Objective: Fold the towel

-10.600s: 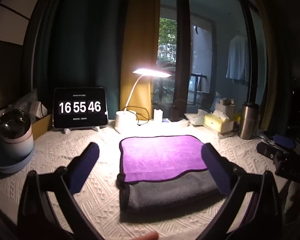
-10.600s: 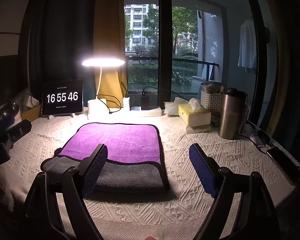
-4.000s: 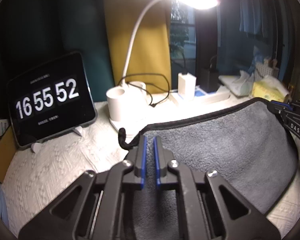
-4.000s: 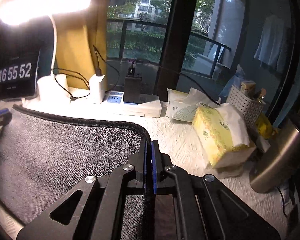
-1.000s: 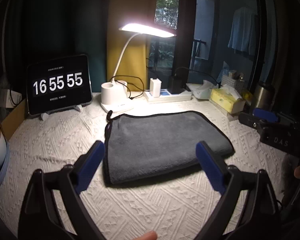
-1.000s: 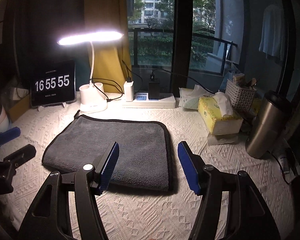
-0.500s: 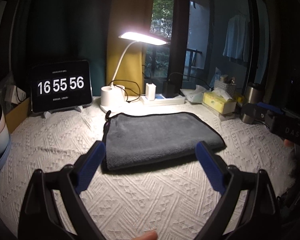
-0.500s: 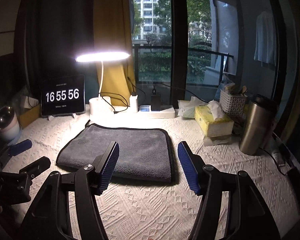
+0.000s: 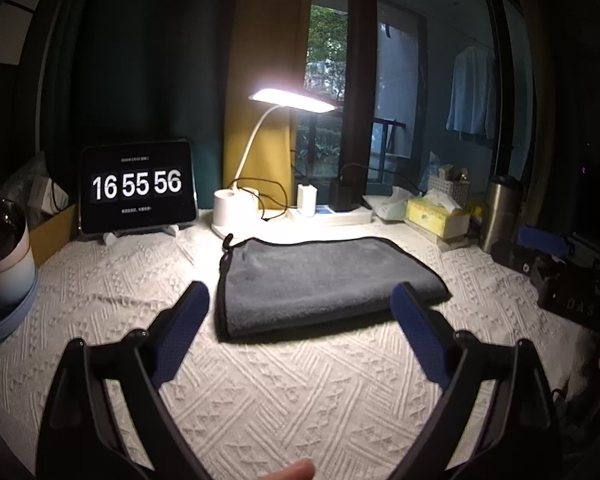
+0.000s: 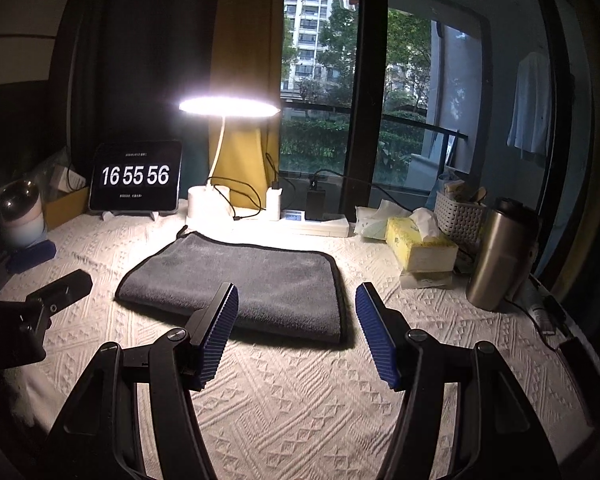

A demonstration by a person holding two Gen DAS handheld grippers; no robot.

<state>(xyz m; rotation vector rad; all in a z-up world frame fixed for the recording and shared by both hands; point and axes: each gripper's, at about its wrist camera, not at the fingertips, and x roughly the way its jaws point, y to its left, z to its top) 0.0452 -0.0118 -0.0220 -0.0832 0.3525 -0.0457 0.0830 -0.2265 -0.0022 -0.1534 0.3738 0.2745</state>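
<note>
A grey towel with a black hem lies folded flat on the white textured cloth; it also shows in the right wrist view. My left gripper is open and empty, held back from the towel's near edge. My right gripper is open and empty, just short of the towel's near right corner. The right gripper's body shows at the right of the left wrist view; the left gripper's body shows at the left of the right wrist view.
A lit desk lamp, a clock tablet, a power strip, a tissue box, a steel flask and a basket line the back and right. A round device stands at the left.
Both grippers let go of the towel, which now lies folded grey side up, and have drawn back and up from it. In the last half second they moved back slightly further.
</note>
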